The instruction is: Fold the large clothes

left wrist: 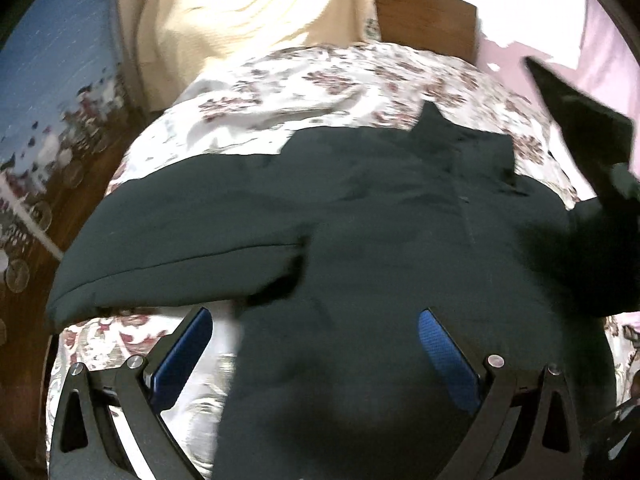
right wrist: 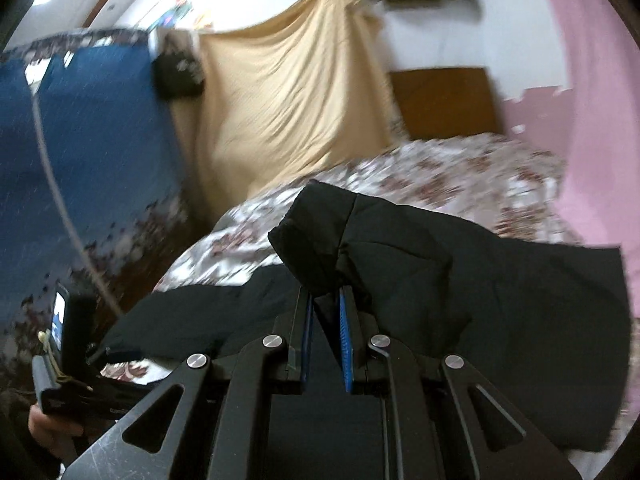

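on the flowery bed (left wrist: pixel 340 76), the right gripper (right wrist: pixel 325 320) pinches the black jacket (left wrist: pixel 360 216); the left gripper (left wrist: pixel 316 344) fingers are wide apart.

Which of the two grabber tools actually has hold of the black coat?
The right gripper: its blue-padded fingers are pinched shut on a raised fold of the black coat. The left gripper hangs wide open above it, gripping nothing.

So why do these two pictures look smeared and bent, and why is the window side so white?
Left wrist view: the fisheye lens bulges the floral bedsheet, the cream curtain is blown out white, and the dark jacket shows little detail. Right wrist view: motion blur smears the curtain and the blue patterned fabric, while the right gripper, shut on the jacket, stays sharp.
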`<action>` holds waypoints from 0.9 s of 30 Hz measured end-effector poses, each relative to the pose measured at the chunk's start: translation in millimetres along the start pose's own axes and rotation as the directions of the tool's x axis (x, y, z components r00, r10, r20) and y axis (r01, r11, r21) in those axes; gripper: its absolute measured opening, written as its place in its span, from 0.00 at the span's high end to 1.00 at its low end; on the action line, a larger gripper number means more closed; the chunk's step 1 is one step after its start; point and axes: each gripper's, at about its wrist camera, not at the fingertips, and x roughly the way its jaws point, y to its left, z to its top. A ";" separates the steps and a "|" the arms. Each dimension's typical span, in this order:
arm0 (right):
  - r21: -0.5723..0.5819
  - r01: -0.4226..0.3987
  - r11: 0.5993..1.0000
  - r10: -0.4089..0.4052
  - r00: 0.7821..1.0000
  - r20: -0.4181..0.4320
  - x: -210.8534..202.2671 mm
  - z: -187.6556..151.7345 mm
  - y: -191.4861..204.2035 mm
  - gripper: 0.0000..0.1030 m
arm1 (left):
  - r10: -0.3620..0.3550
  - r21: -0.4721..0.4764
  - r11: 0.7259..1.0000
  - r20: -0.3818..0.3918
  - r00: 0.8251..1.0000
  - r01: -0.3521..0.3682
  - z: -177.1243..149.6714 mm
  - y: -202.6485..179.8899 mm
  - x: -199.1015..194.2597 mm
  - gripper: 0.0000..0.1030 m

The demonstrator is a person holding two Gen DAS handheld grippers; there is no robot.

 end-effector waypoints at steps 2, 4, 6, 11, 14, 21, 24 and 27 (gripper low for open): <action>-0.020 -0.038 0.999 0.037 0.999 -0.035 24.5 -4.4 27.7 0.89 | 0.010 -0.023 1.000 0.004 1.000 -0.010 -2.6 20.3 4.1 0.00; -0.030 -0.071 0.997 0.069 0.996 -0.062 41.1 -14.7 42.5 0.89 | 0.019 -0.043 0.999 0.008 1.000 -0.019 -5.3 36.7 7.8 0.00; -0.053 -0.100 0.994 0.095 0.991 -0.092 59.2 -21.8 67.5 0.89 | 0.026 -0.066 0.997 0.009 1.000 -0.026 -10.3 54.6 12.7 0.00; -0.066 -0.104 0.992 0.090 0.977 -0.192 105.3 -46.5 90.5 0.66 | 0.031 -0.118 0.993 0.000 1.000 -0.031 -19.2 82.9 26.8 0.00; -0.024 -0.151 0.988 0.140 0.957 -0.254 113.0 -61.1 79.4 0.34 | 0.024 -0.125 0.992 0.013 1.000 -0.022 -20.6 81.4 31.0 0.00; -0.119 0.101 0.988 -0.127 0.963 -0.238 69.7 -62.2 -2.4 0.34 | -0.005 -0.059 0.998 0.087 0.996 0.010 -5.9 26.6 39.6 0.00; -0.094 0.359 0.929 -0.371 0.902 -0.220 54.3 -63.6 -71.0 0.34 | 0.006 -0.029 1.000 0.084 0.996 -0.003 2.8 -3.8 52.7 0.00; 0.057 0.464 0.884 -0.436 0.861 -0.261 40.8 -76.3 -138.1 0.34 | 0.037 -0.005 0.999 0.056 0.998 -0.037 5.3 -30.1 72.5 0.00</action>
